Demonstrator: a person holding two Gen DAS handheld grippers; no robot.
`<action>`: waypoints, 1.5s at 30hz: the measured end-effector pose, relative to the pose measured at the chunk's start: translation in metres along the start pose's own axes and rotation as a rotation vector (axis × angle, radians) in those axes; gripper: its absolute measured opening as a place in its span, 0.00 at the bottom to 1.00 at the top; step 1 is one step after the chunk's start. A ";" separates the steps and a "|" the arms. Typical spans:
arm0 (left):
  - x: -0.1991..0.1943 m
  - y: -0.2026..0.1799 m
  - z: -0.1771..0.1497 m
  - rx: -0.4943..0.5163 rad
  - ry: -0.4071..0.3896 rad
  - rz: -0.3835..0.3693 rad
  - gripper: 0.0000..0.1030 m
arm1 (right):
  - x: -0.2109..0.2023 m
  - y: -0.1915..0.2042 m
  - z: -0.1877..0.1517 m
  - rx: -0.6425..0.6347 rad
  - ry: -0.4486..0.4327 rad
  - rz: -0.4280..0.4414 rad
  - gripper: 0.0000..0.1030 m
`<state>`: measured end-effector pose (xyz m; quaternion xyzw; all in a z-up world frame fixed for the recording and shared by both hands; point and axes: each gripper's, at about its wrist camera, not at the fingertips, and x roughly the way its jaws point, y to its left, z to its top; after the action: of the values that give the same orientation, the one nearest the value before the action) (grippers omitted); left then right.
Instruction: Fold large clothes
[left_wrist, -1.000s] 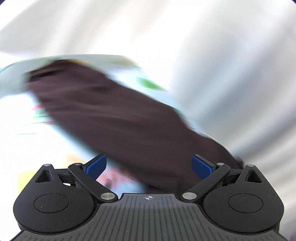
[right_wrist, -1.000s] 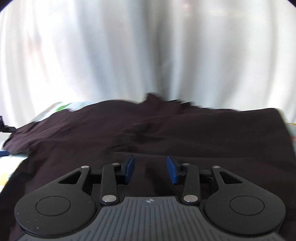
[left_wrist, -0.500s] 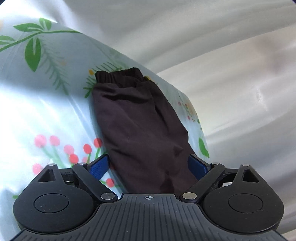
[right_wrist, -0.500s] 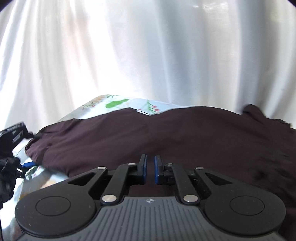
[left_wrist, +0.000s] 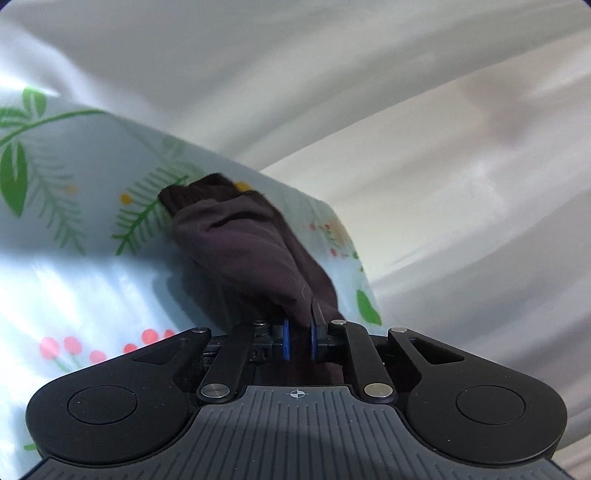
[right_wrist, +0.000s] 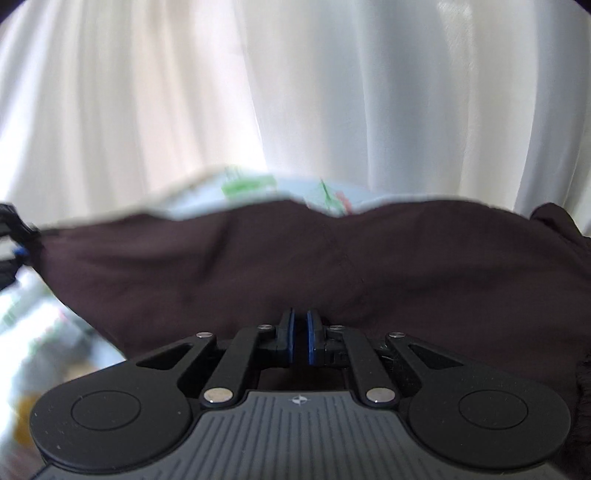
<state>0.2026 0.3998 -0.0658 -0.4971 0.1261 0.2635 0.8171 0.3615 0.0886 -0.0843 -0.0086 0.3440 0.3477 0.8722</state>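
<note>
My left gripper (left_wrist: 298, 339) has just closed, pinching the near end of the garment (left_wrist: 251, 251), which stretches away across the surface (left_wrist: 74, 280). My right gripper (right_wrist: 299, 336), narrow, clamps the garment's near edge.

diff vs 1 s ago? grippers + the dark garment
The left gripper had its jaws wide a second ago; they have just been closing and now pinch a fold of the dark garment. The right gripper went from partly open to shut on the garment's near edge, and stayed shut over the last half second. Unchanged: garment spread on the floral sheet, white curtain behind.
</note>
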 end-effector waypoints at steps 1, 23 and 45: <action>-0.006 -0.009 -0.001 0.024 -0.008 -0.021 0.10 | -0.003 0.002 0.001 0.010 -0.023 0.019 0.07; -0.021 -0.202 -0.233 0.917 0.333 -0.351 0.19 | -0.130 -0.137 -0.026 0.605 -0.156 0.245 0.63; -0.028 -0.156 -0.236 1.049 0.185 0.013 0.75 | -0.139 -0.127 -0.037 0.575 -0.137 0.115 0.06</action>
<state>0.2795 0.1263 -0.0482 -0.0418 0.3154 0.1251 0.9397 0.3448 -0.1008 -0.0566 0.2818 0.3688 0.2844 0.8389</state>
